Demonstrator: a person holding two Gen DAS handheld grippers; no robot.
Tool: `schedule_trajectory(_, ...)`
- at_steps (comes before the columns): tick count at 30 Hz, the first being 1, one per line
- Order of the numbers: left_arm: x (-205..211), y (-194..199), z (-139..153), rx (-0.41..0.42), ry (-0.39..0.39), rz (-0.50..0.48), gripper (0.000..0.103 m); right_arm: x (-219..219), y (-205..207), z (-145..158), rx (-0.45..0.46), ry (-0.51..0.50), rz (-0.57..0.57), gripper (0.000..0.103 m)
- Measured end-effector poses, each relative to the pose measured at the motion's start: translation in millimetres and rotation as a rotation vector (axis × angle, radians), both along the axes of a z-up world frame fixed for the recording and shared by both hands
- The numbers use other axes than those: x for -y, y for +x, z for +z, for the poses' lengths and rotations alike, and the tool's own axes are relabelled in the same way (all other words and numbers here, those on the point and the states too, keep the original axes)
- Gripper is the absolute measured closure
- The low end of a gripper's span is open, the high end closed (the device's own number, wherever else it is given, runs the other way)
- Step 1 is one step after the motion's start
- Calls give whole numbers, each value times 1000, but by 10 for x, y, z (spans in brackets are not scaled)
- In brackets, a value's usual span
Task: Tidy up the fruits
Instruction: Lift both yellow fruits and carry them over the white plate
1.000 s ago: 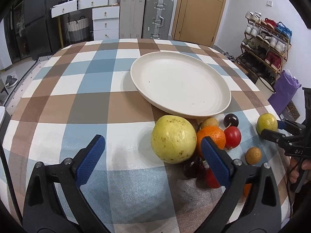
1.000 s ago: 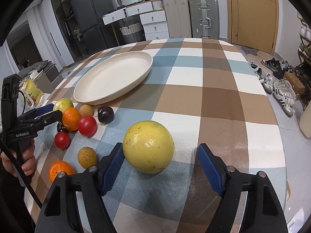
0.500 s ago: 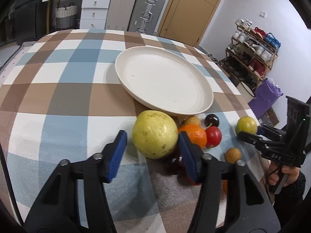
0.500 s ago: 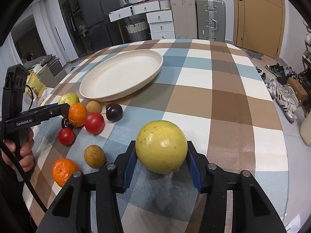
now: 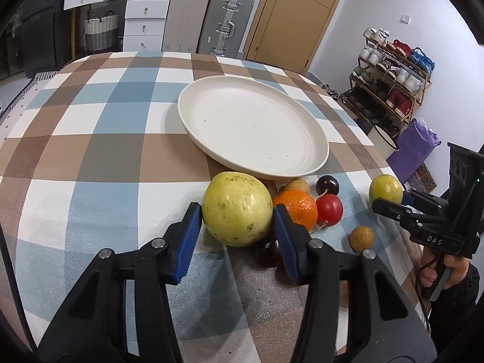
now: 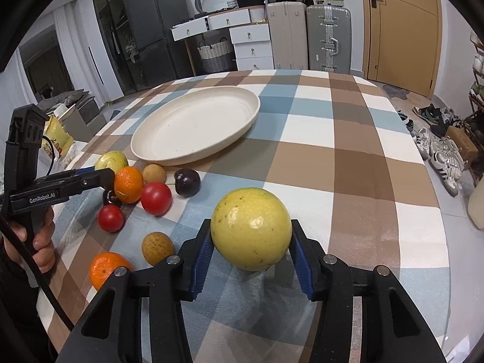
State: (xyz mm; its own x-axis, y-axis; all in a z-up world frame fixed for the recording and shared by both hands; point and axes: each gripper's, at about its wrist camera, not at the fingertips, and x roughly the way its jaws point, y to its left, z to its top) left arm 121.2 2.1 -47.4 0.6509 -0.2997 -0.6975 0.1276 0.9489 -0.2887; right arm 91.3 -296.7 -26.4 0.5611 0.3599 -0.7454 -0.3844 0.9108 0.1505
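The left gripper pinches a pale green guava. The right gripper clamps a yellow fruit, seemingly lifted off the checked cloth

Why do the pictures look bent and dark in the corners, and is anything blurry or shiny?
Both views come through a fisheye lens, so the checked tablecloth bulges and the corners go black. Left wrist view: sharp, with even room light and a soft shadow beneath the yellow fruit. Right wrist view: also sharp, with pale glare on the big yellow fruit and on the plate.
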Motion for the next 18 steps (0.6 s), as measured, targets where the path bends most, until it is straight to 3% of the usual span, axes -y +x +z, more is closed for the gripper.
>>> schedule_trajectory(18,12,-84,386,114,78,49,57,-262,96,343,79,111,73,54)
